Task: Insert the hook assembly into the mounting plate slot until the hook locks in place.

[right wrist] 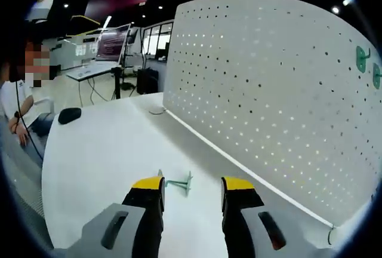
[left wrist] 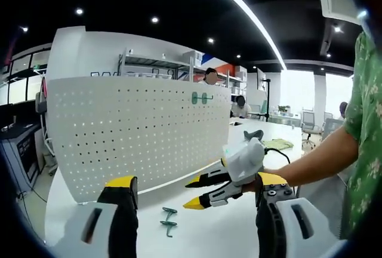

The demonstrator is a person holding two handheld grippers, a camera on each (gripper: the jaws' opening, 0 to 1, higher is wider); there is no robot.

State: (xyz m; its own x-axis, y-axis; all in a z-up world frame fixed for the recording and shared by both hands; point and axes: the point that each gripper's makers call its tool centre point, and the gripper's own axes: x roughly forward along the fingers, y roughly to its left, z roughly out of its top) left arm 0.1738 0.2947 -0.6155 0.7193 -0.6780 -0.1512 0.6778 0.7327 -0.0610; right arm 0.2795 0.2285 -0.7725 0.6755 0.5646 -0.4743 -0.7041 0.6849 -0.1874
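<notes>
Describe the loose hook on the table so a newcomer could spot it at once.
Start at the big white perforated board standing upright on the white table. In front of its foot, on the tabletop, lies a small pale green hook. Unlike the two green hooks mounted high on the board, it lies flat and loose.

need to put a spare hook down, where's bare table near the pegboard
Free: the white table between the black mouse and the loose green hook. Crowded: the strip along the pegboard foot, where the hook lies and the right gripper hovers.
</notes>
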